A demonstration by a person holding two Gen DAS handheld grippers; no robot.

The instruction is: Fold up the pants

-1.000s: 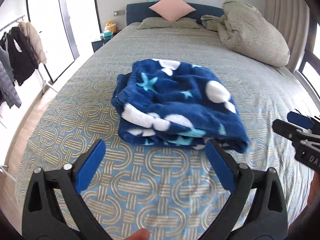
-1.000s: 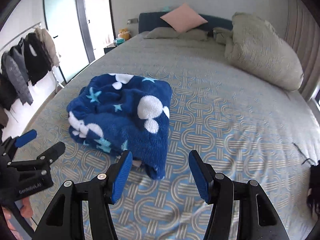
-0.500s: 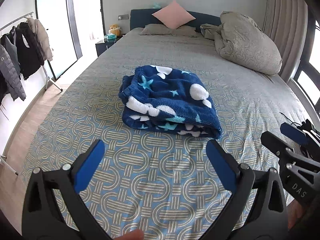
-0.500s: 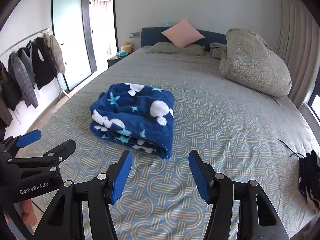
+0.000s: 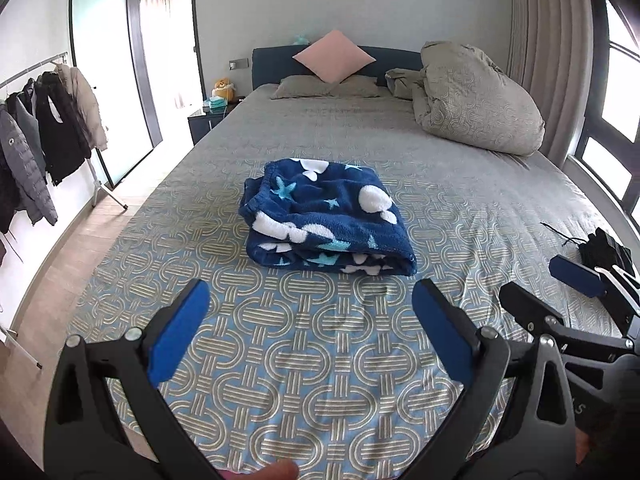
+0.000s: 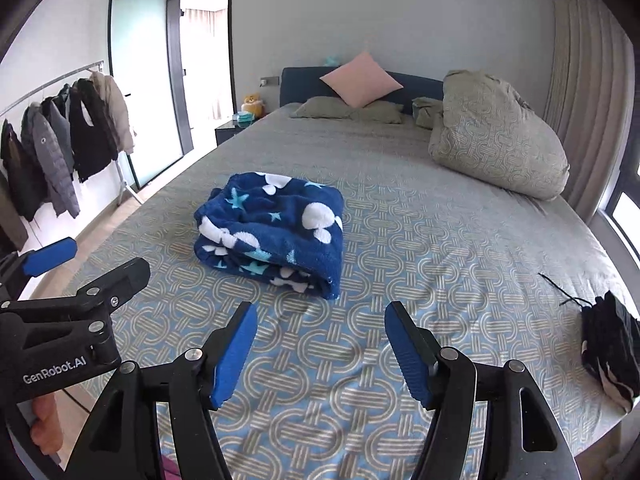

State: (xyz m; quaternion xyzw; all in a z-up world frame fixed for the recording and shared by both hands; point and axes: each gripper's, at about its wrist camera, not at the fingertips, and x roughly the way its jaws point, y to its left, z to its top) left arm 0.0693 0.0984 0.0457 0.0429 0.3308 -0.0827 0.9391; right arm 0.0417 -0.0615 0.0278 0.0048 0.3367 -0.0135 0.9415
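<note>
Folded pants [image 5: 326, 220] lie on bed [image 5: 320, 360]; left gripper [image 5: 310, 320] jaws wide apart, empty; right gripper [image 6: 320, 344] jaws just widened, empty.

The folded pants [image 5: 326, 220] are of thick, fluffy fleece, matt and soft-looking. The bed cover [image 5: 320, 360] is a smooth woven cloth with a flat printed pattern, and the duvet [image 5: 476, 104] heaped near the headboard looks like the same matt cloth. The left gripper [image 5: 310, 332] and the right gripper [image 6: 320, 354] have matt black plastic arms, blue rubbery pads [image 6: 236, 354] and small shiny metal pins, and the floor [image 5: 60, 272] seems to be smooth wood.
</note>
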